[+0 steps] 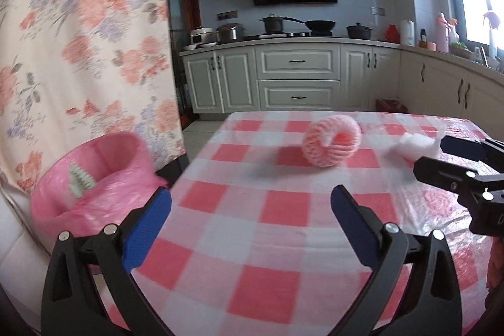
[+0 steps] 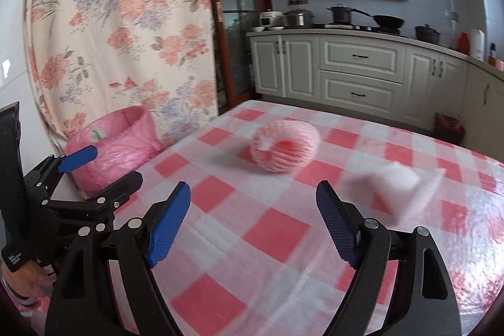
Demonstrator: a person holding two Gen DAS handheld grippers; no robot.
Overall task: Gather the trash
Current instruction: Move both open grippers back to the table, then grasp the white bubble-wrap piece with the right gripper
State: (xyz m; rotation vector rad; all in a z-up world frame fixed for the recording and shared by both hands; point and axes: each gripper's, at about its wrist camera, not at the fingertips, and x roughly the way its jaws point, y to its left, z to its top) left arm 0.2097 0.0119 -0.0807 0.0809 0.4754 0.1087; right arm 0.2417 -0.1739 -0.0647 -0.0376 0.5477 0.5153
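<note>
1. Here, left wrist view: left gripper (image 1: 251, 203) spread wide w/ nothing between its blue pads, above the red-white checked tablecloth (image 1: 283, 241). Pink foam net ring (image 1: 330, 144) lies ahead; pink-lined bin (image 1: 94, 178) at left.
2. Right wrist view: right gripper (image 2: 253, 199) wide apart too, empty; crumpled white foam wrap (image 2: 400, 181) just beyond its right finger, not touching.

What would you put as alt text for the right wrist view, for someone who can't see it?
The open right gripper hangs empty over a pink-checked table, facing a pink foam net and a blurred white wad to its right. The left gripper, also open, is at the left edge, in front of a pink-lined bin beside the table. Kitchen cabinets stand behind.
</note>
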